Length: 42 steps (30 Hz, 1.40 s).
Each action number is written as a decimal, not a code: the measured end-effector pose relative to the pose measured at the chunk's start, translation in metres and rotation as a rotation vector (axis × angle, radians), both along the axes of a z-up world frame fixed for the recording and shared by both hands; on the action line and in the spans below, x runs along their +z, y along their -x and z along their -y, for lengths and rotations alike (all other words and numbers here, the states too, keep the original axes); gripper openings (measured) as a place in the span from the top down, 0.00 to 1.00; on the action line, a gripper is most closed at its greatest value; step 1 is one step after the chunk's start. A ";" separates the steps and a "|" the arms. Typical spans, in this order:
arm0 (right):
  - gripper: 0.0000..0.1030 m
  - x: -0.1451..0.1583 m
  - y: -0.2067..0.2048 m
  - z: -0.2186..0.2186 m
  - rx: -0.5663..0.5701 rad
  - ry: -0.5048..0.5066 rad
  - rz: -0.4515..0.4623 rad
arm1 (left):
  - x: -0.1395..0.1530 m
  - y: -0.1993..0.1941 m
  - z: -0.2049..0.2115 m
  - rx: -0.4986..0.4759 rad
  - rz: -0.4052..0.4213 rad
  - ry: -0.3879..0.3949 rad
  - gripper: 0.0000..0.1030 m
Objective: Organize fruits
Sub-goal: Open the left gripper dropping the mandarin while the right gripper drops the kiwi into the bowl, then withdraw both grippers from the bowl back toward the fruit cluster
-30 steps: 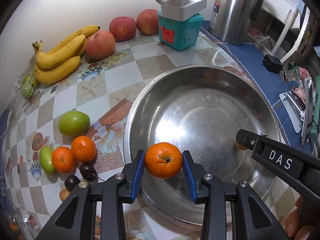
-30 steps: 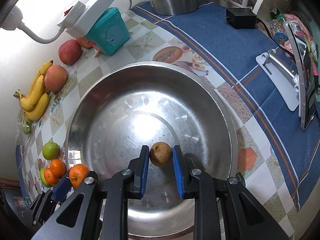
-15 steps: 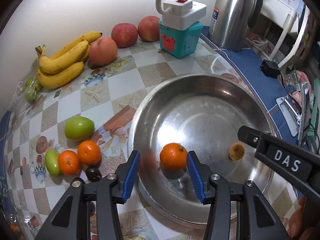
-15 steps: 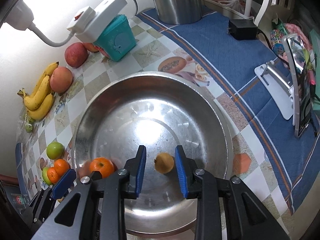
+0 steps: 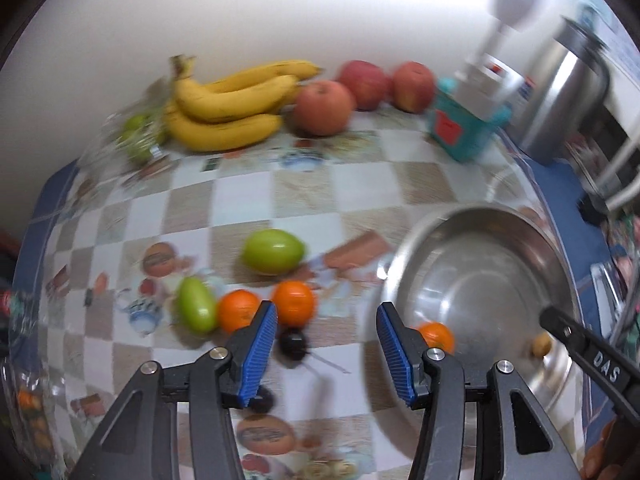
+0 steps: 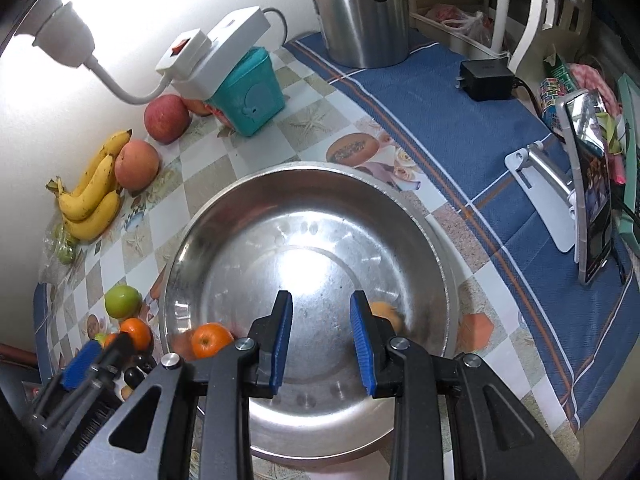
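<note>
A steel bowl (image 6: 404, 204) holds one tangerine (image 6: 210, 340) and a small brown fruit (image 6: 386, 312), which is half hidden behind my right finger. My right gripper (image 6: 322, 336) hangs open over the bowl's near side with nothing between its pads. My left gripper (image 5: 326, 344) is over the table left of the bowl (image 5: 404, 256), its jaws opening and empty. Just ahead of it lie two tangerines (image 5: 294, 302), two green fruits (image 5: 273, 256) and dark cherries (image 5: 294, 344). Bananas (image 5: 224, 108) and three apples (image 5: 324, 108) sit by the wall.
A teal box (image 6: 248, 96) with a white power strip and a steel kettle (image 6: 364, 8) stand behind the bowl. On the blue cloth to the right are a black adapter (image 6: 486, 78) and a phone on a white stand (image 6: 592, 184). A lamp (image 6: 60, 28) shines at the back left.
The left gripper let go of the tangerine into the bowl and swung left and up, over the table. The right gripper released the brown fruit, which rolled right, and rose a little.
</note>
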State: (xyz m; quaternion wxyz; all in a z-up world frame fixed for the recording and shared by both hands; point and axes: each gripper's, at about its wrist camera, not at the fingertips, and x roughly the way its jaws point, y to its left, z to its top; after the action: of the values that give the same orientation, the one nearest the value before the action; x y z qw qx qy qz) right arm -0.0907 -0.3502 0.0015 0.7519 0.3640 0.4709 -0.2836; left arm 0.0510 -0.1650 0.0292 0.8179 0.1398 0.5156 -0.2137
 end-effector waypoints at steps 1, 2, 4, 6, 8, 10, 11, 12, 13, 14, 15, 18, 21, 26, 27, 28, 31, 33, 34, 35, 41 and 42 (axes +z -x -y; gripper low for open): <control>0.71 -0.001 -0.002 -0.001 0.007 -0.001 -0.002 | 0.000 -0.003 -0.006 0.022 -0.001 0.003 0.46; 0.71 -0.001 -0.003 -0.003 0.014 -0.002 -0.005 | 0.001 -0.008 -0.015 0.054 0.000 0.005 0.46; 0.71 -0.001 -0.008 -0.009 0.036 -0.002 -0.008 | 0.002 -0.013 -0.027 0.092 0.004 0.004 0.46; 0.71 0.000 -0.013 -0.015 0.059 0.002 -0.008 | 0.004 -0.020 -0.040 0.135 0.009 0.004 0.46; 0.71 0.003 -0.019 -0.022 0.083 0.012 -0.009 | 0.005 -0.023 -0.050 0.166 0.016 0.001 0.46; 0.71 0.006 -0.024 -0.029 0.109 0.019 -0.005 | 0.007 -0.025 -0.060 0.192 0.022 -0.001 0.46; 0.71 0.008 -0.026 -0.032 0.122 0.021 -0.001 | 0.008 -0.025 -0.063 0.203 0.025 0.000 0.46; 0.71 0.009 -0.027 -0.035 0.133 0.023 0.002 | 0.009 -0.026 -0.067 0.212 0.026 0.003 0.46; 0.71 0.011 -0.030 -0.039 0.147 0.027 0.005 | 0.010 -0.026 -0.071 0.220 0.027 0.007 0.46; 0.71 0.011 -0.031 -0.042 0.153 0.030 0.005 | 0.011 -0.025 -0.073 0.223 0.028 0.008 0.46; 0.71 0.013 -0.032 -0.045 0.161 0.035 0.005 | 0.012 -0.025 -0.075 0.228 0.030 0.012 0.46; 0.71 0.014 -0.034 -0.048 0.173 0.045 0.003 | 0.012 -0.025 -0.078 0.237 0.028 0.017 0.41; 0.70 0.015 -0.034 -0.050 0.176 0.048 0.001 | 0.009 -0.026 -0.081 0.245 0.020 0.015 0.41; 0.52 0.008 -0.036 -0.049 0.173 0.038 -0.021 | -0.002 -0.029 -0.084 0.268 -0.011 0.001 0.15; 0.46 0.007 -0.035 -0.049 0.173 0.036 -0.025 | -0.006 -0.030 -0.084 0.272 -0.024 -0.001 0.08; 0.41 0.005 -0.036 -0.048 0.170 0.033 -0.032 | -0.008 -0.030 -0.084 0.273 -0.031 -0.001 0.03; 0.35 -0.001 -0.036 -0.047 0.168 0.024 -0.041 | -0.016 -0.030 -0.085 0.277 -0.050 0.002 0.01; 0.35 -0.004 -0.037 -0.048 0.170 0.015 -0.042 | -0.019 -0.030 -0.084 0.274 -0.051 -0.007 0.00; 0.35 -0.005 -0.037 -0.048 0.173 0.014 -0.046 | -0.020 -0.030 -0.084 0.273 -0.050 -0.010 0.00; 0.35 -0.006 -0.037 -0.049 0.176 0.015 -0.049 | -0.021 -0.030 -0.084 0.273 -0.051 -0.013 0.00; 0.21 -0.009 -0.040 -0.052 0.186 0.032 -0.066 | -0.023 -0.032 -0.086 0.278 -0.056 -0.016 0.00; 0.21 -0.010 -0.040 -0.052 0.187 0.035 -0.067 | -0.023 -0.032 -0.087 0.282 -0.054 -0.019 0.00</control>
State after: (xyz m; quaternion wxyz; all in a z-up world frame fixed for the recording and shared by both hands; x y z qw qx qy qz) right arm -0.0505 -0.2982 -0.0081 0.7652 0.2953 0.5228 -0.2323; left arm 0.0830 -0.0781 0.0062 0.8243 0.0679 0.5539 -0.0957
